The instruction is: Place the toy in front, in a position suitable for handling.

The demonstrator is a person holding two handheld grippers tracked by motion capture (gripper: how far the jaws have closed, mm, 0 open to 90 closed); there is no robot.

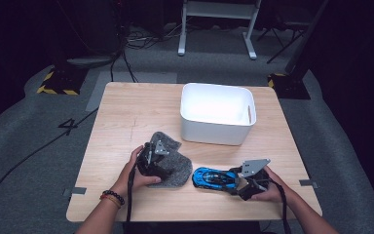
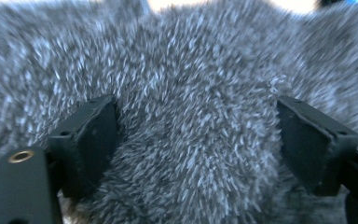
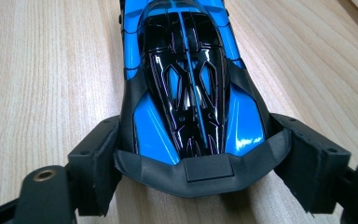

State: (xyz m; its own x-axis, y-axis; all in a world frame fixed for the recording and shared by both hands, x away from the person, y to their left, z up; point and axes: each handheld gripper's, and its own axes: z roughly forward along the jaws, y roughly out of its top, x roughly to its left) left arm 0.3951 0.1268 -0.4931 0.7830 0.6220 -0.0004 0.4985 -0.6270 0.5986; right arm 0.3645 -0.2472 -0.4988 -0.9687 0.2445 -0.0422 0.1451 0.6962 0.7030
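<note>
A grey furry cloth (image 1: 179, 171) lies on the wooden table (image 1: 126, 112) near its front left. My left gripper (image 1: 165, 166) comes at it from the left. In the left gripper view the fur (image 2: 191, 70) bulges between both pads (image 2: 95, 135), and the left gripper (image 2: 198, 135) is shut on it. A blue and black toy car (image 1: 208, 176) sits to the right of the cloth, nose pointing left. My right gripper (image 1: 233, 181) holds its tail. In the right gripper view the car (image 3: 186, 70) has its rear wing wedged between the pads (image 3: 98, 163) of the right gripper (image 3: 198, 156).
A white rectangular bin (image 1: 217, 131) stands open behind the cloth and car, at the middle back of the table. The table's front edge runs just below both hands. Cables and stand feet lie on the grey floor beyond.
</note>
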